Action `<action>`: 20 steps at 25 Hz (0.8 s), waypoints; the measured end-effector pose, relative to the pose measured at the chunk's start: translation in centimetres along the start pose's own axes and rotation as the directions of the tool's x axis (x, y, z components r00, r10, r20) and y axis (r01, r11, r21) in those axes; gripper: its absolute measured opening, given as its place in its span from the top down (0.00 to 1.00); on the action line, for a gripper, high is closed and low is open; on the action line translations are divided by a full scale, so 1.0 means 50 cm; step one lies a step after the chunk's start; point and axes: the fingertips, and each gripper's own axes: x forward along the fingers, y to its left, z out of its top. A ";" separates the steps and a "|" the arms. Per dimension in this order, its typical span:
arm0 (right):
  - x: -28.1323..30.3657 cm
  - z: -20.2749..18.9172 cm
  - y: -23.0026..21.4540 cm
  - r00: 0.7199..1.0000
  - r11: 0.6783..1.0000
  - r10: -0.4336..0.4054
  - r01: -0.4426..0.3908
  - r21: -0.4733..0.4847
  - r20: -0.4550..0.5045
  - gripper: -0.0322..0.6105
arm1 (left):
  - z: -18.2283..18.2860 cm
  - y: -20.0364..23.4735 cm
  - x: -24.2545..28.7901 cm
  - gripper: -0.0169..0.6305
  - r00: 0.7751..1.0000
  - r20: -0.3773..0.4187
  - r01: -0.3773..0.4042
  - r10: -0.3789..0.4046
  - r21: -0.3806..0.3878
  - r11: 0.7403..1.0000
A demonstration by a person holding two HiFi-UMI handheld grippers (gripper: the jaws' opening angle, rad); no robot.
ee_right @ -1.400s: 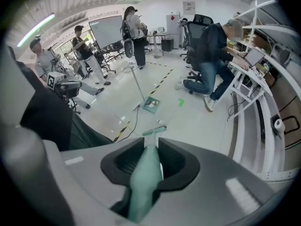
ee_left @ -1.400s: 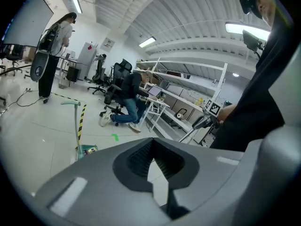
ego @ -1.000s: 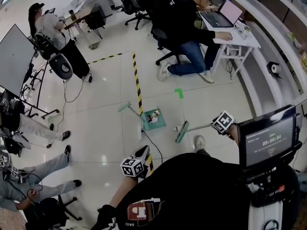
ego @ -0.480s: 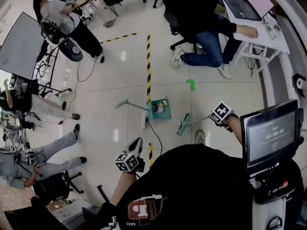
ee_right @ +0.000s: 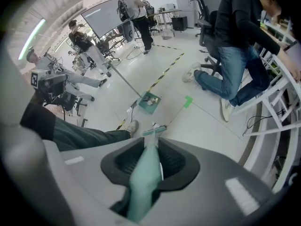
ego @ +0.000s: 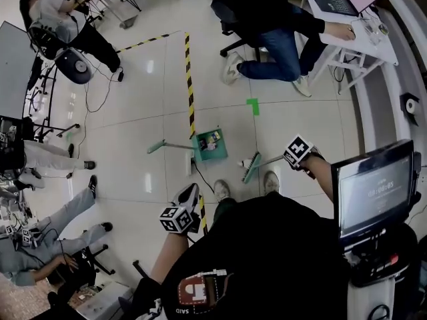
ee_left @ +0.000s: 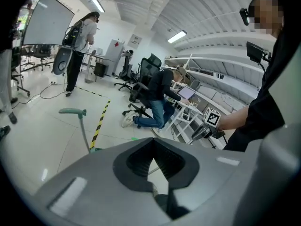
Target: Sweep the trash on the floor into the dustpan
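A green dustpan (ego: pixel 210 145) stands on the white floor with several bits of trash in it, its long handle (ego: pixel 160 145) leaning left. The dustpan (ee_right: pixel 150 101) also shows ahead in the right gripper view. My right gripper (ego: pixel 285 157) is shut on the green broom handle (ee_right: pixel 143 178). The broom head (ego: pixel 251 167) rests on the floor just right of the dustpan, with a small white scrap (ego: pixel 245 163) beside it. My left gripper (ego: pixel 189 193) hangs below the dustpan, apart from it, its jaws together with nothing between them. The dustpan handle (ee_left: pixel 73 111) rises ahead of it.
Yellow-black tape (ego: pixel 190 92) runs up the floor to the dustpan, with a green tape mark (ego: pixel 252 105) to its right. A cable (ego: pixel 200 179) trails past my shoes (ego: pixel 222 191). A seated person (ego: pixel 267 32) and a white table (ego: pixel 347 39) are behind; other people sit at left (ego: pixel 40 159).
The head view has swung, so broom and dustpan sit higher in it and both my shoes now show. The broom head stays just right of the dustpan. Both grippers hold as before.
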 end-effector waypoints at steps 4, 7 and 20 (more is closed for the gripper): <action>0.032 0.045 0.036 0.997 0.998 -0.065 0.064 -0.012 -0.036 0.81 | 0.013 0.045 0.005 0.97 0.998 -0.010 0.055 -0.055 0.023 0.998; 0.068 0.108 0.058 0.993 0.991 -0.107 0.103 -0.084 -0.051 0.81 | 0.015 0.088 -0.018 0.97 0.998 -0.005 0.057 -0.057 0.032 0.998; 0.115 0.425 0.154 0.986 0.861 -0.157 0.164 -0.481 0.055 0.81 | -0.102 0.216 -0.153 0.97 0.996 -0.001 -0.088 0.089 -0.133 0.987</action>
